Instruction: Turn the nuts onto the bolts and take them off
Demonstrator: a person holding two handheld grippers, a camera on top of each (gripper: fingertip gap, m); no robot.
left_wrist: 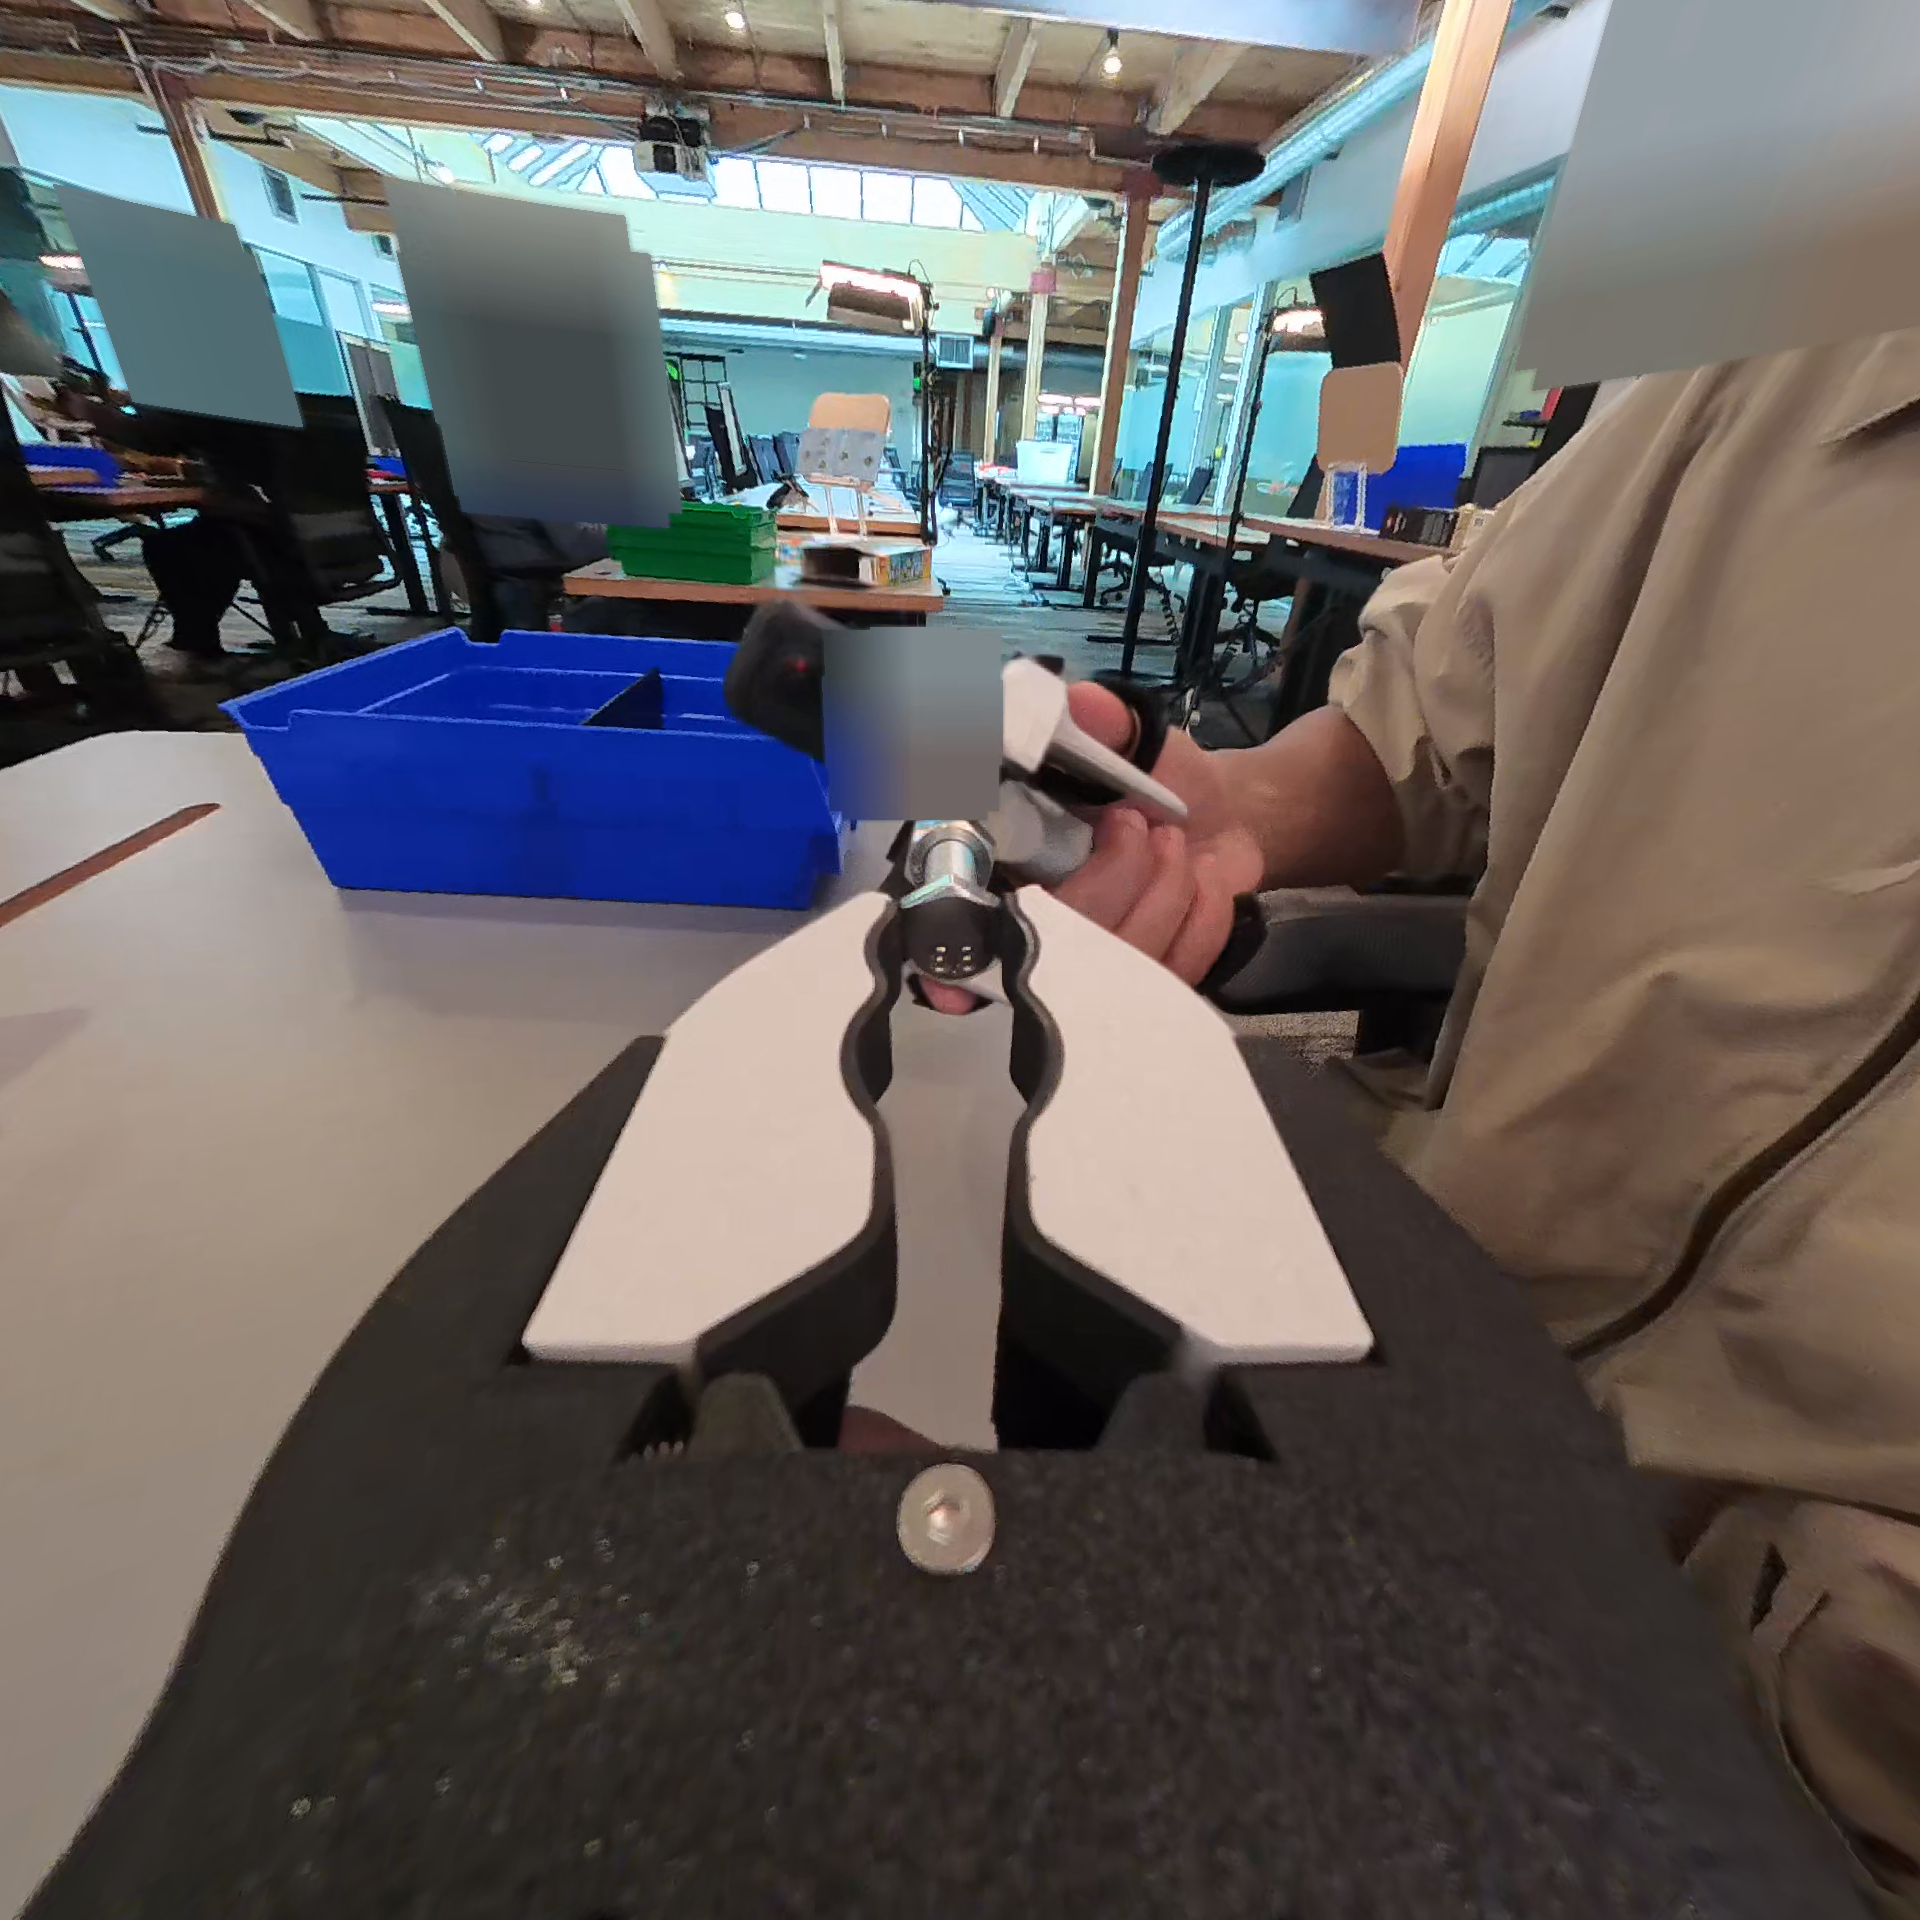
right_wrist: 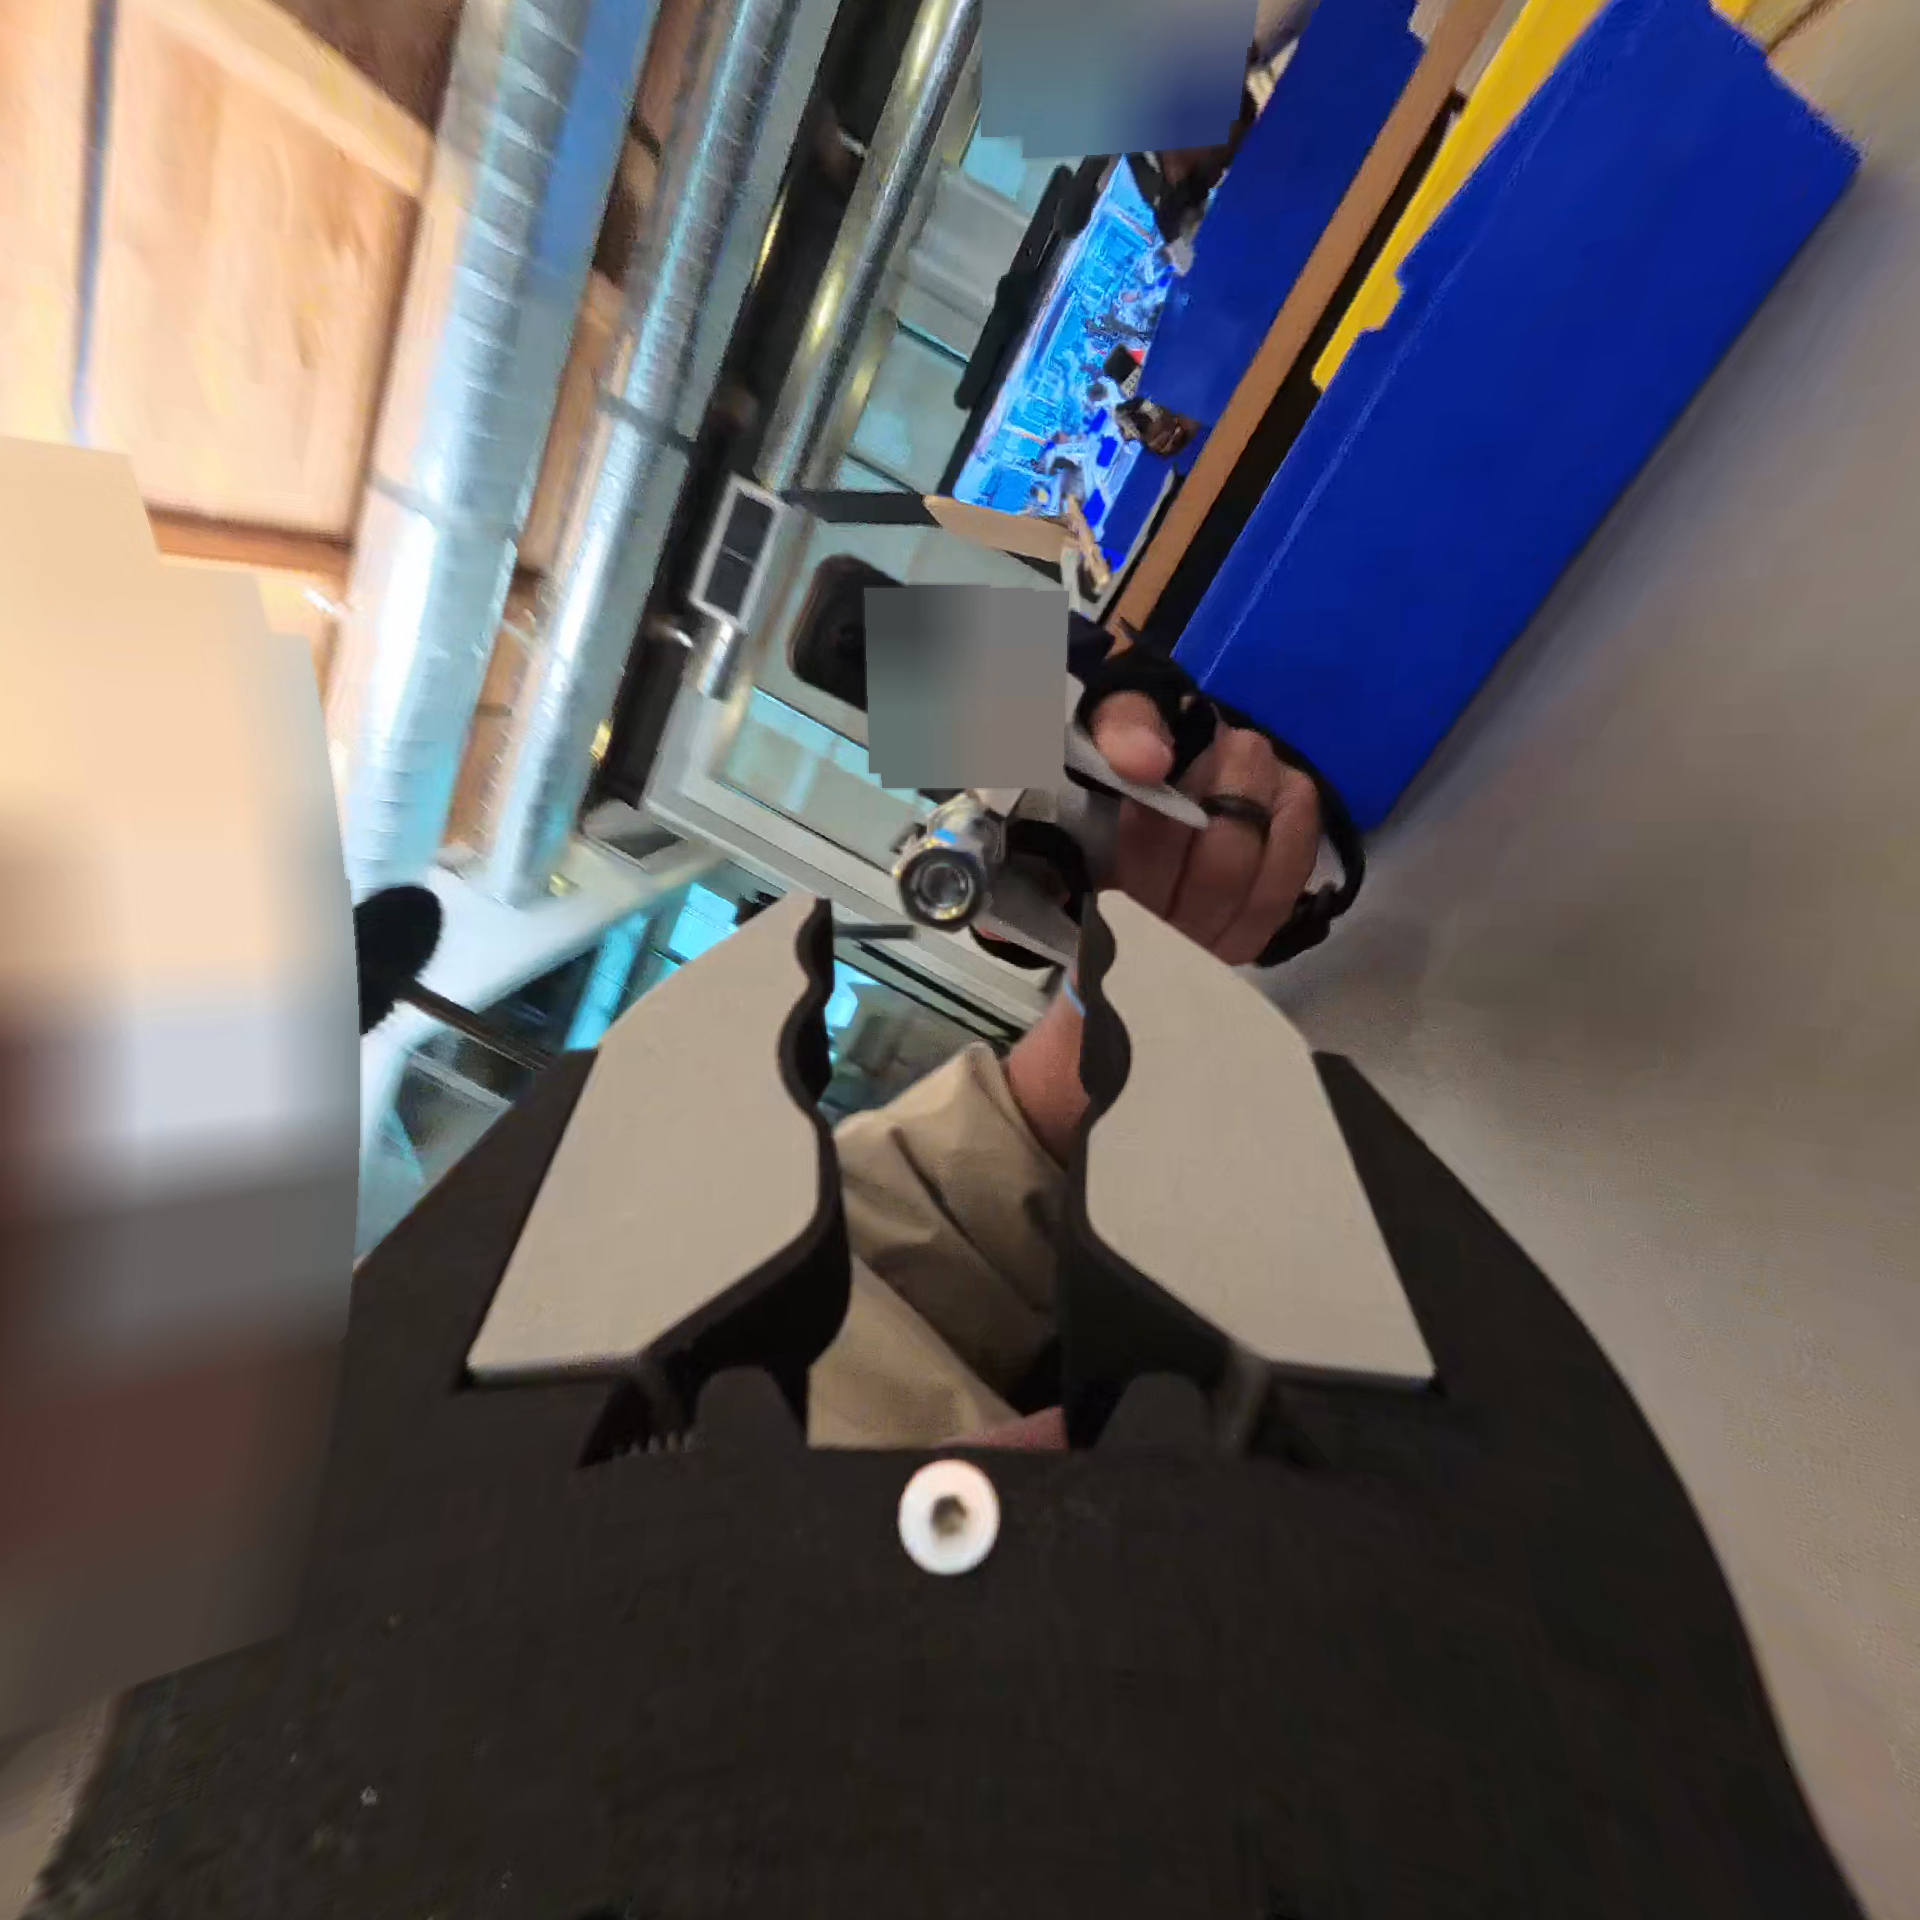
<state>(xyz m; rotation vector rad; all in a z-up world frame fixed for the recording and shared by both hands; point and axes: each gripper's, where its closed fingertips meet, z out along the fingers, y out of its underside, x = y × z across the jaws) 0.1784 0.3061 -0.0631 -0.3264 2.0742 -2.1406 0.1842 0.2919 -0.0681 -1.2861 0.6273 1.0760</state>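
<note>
- Up close, the left gripper point(left_wrist: 948, 951) is clamped at its fingertips on the head of a silver bolt point(left_wrist: 943, 883), held above the grey table point(left_wrist: 208, 1039).
- A hex nut point(left_wrist: 935, 891) sits on the bolt's thread, just beyond the fingertips.
- Opposite, the right gripper point(right_wrist: 956, 925) faces the bolt's end point(right_wrist: 943, 881) with its jaws spread and nothing between them.
- A blue bin point(left_wrist: 540, 800) stands on the table behind.

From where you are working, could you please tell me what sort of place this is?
Probably a large open-plan workshop or lab office: long rows of desks run into the distance under exposed timber ceiling beams, and a blue parts bin sits on the grey worktable.
</note>
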